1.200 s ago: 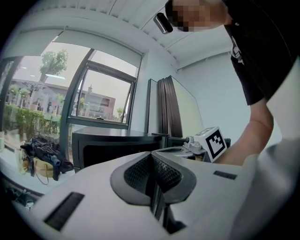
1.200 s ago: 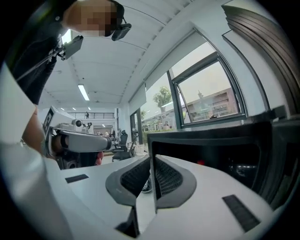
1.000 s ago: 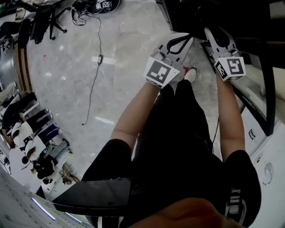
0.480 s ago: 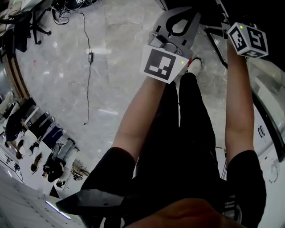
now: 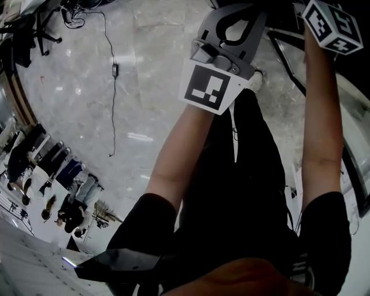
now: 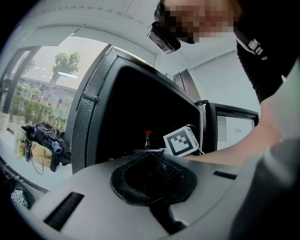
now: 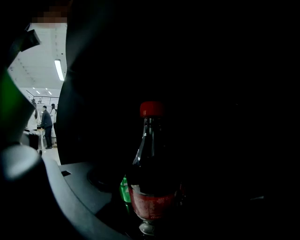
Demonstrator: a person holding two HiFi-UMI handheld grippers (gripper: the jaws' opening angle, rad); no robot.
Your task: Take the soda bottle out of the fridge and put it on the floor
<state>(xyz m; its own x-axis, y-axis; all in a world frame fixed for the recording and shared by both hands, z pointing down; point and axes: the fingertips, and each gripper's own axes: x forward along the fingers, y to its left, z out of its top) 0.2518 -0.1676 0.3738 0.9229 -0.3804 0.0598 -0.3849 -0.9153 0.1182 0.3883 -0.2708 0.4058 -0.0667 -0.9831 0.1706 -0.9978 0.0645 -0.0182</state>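
Note:
The soda bottle (image 7: 151, 178) is dark, with a red cap (image 7: 151, 108) and a red label. It stands upright inside the dark fridge (image 6: 140, 108), straight ahead of my right gripper (image 7: 150, 216). That gripper's jaws are opening; the bottle sits between them, with a gap to the grey left jaw, and the right jaw is lost in the dark. In the head view only its marker cube (image 5: 332, 18) shows. My left gripper (image 6: 150, 153) is shut and empty, raised in front of the fridge opening (image 5: 236, 10). From it the bottle (image 6: 148, 139) shows small, beside the right gripper's cube (image 6: 182, 140).
Something green (image 7: 123, 190) stands low beside the bottle in the fridge. The fridge's open door (image 5: 347, 110) runs along the right. On the grey marble floor (image 5: 144, 92) lies a black cable (image 5: 114, 87). The person's legs and shoe (image 5: 256, 80) stand below the grippers.
Both grippers have risen and gone forward toward the fridge. The right gripper's jaws have passed out of the head view's top edge, leaving only its marker cube in sight.

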